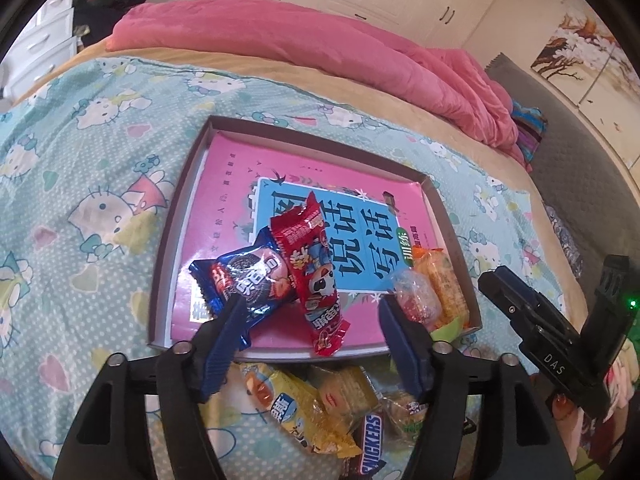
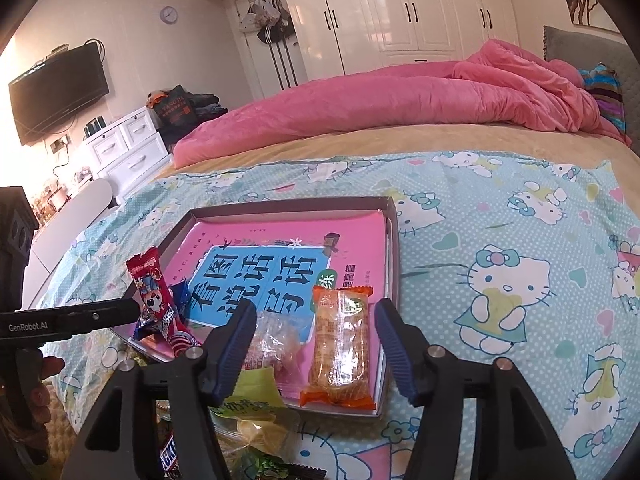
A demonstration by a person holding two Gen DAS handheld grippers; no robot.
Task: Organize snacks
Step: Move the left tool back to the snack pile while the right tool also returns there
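A shallow grey box (image 1: 320, 136) lies on the bed with a pink book inside. A blue Oreo packet (image 1: 248, 280) and a red snack packet (image 1: 316, 276) rest on the book at the box's near left. My left gripper (image 1: 312, 304) hovers open over them, its pads touching neither. At the near right corner lie a clear candy packet (image 2: 276, 340) and an orange-edged cracker packet (image 2: 340, 344). My right gripper (image 2: 316, 312) is open, with the cracker packet lying loose between its fingers. Each gripper shows at the edge of the other's view.
Loose snacks lie on the sheet in front of the box: a yellow packet (image 1: 304, 412), a Snickers bar (image 1: 370, 448) and a green packet (image 2: 252, 400). A pink duvet (image 2: 400, 100) is bunched across the far side of the bed. White drawers (image 2: 128, 148) stand at the left.
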